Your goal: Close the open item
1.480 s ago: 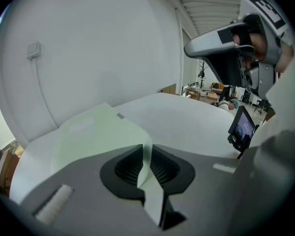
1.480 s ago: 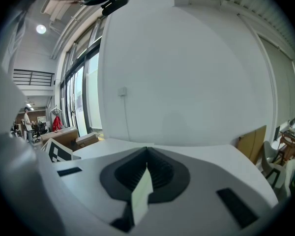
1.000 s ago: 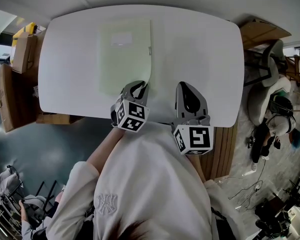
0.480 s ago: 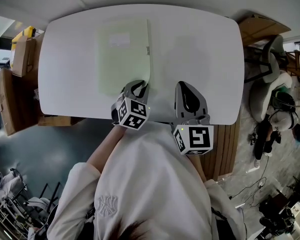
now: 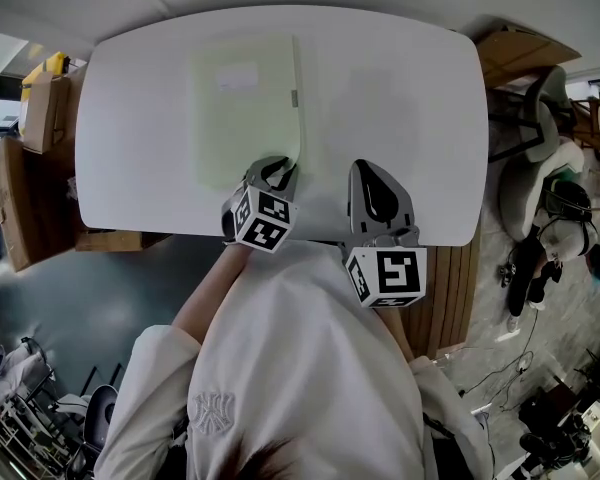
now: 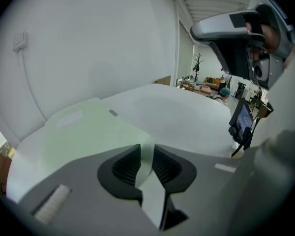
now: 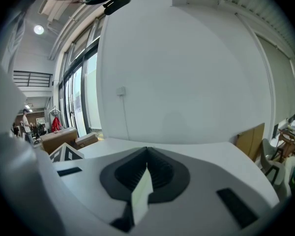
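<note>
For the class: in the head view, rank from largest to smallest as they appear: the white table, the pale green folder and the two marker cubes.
1. white table
2. pale green folder
3. right marker cube and left marker cube: the right looks bigger, but it sits nearer the camera, so they are left unranked.

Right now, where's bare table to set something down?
Bare: the white table's right half, from the green folder to the right edge, and the strip left of the folder. Crowded: near edge, with left tool, jaws just opening around the folder's corner, and right tool.
</note>
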### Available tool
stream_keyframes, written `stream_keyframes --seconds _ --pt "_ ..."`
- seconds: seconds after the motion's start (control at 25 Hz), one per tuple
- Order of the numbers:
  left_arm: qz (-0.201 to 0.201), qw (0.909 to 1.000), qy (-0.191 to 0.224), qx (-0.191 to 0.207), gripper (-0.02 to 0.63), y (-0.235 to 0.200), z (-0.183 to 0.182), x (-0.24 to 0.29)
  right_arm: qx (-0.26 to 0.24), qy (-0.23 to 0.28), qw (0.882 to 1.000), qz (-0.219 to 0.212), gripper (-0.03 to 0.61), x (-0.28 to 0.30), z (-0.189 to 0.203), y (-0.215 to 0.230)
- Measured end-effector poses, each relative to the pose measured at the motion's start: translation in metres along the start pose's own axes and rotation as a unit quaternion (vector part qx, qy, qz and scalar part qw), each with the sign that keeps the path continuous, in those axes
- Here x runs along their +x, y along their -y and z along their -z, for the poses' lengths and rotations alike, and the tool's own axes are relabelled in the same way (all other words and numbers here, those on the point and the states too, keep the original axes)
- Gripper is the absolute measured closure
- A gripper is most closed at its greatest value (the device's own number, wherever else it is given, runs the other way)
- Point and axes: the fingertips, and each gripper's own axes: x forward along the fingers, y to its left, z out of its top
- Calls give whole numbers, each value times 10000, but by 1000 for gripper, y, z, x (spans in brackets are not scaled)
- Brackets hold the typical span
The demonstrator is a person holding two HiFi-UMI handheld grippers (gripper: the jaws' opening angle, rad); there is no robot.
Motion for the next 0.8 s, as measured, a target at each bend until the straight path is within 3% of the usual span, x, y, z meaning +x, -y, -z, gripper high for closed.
stream_keyframes --seconds 0.8 --pt "12 9999 -86 133 545 -9 2 -2 -98 1 9996 -263 569 14 -7 -24"
